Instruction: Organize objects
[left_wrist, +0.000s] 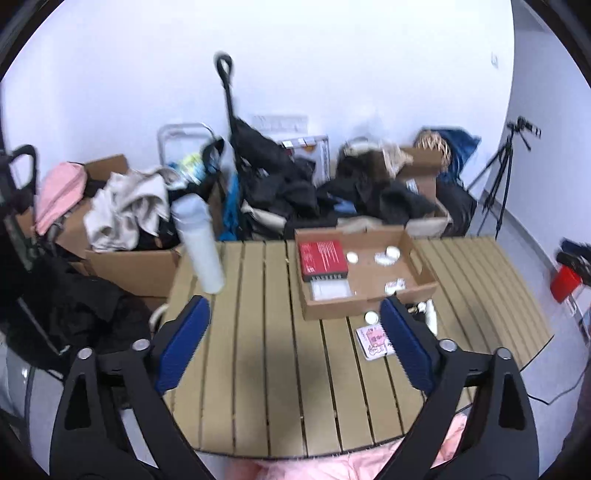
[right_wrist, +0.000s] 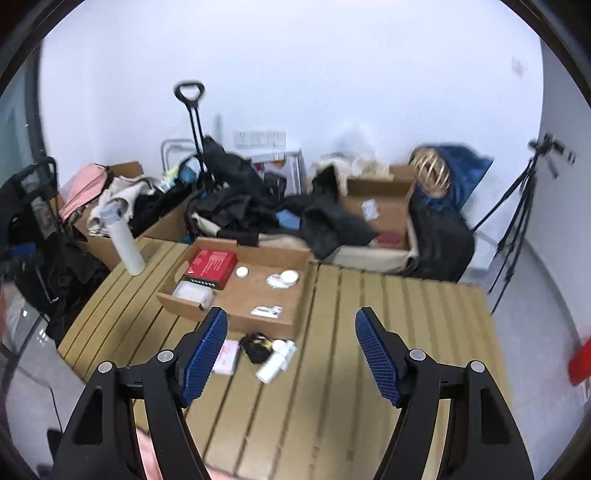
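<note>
A shallow cardboard tray (left_wrist: 421, 291) (right_wrist: 258, 321) sits on the slatted table (left_wrist: 258, 350) (right_wrist: 388, 332). It holds a red box (left_wrist: 322, 256) (right_wrist: 212, 266), a clear packet (left_wrist: 330, 289) (right_wrist: 192, 293) and small white lids (left_wrist: 392, 253) (right_wrist: 289, 276). In front of the tray lie a pink card (left_wrist: 375, 340) (right_wrist: 227, 356), a white tube (right_wrist: 275, 363) and a black item (right_wrist: 255, 346). A white bottle (left_wrist: 201, 245) (right_wrist: 125, 245) stands at the table's far left. My left gripper (left_wrist: 295, 332) and right gripper (right_wrist: 291, 343) are both open and empty above the table.
Cardboard boxes with clothes (left_wrist: 125, 206) (right_wrist: 384, 218), a folded black cart (left_wrist: 236, 155) (right_wrist: 207, 162) and a tripod (left_wrist: 498, 173) (right_wrist: 517, 221) stand behind the table. A red object (left_wrist: 563, 282) is at the right. Pink fabric (left_wrist: 351, 465) lies at the near edge.
</note>
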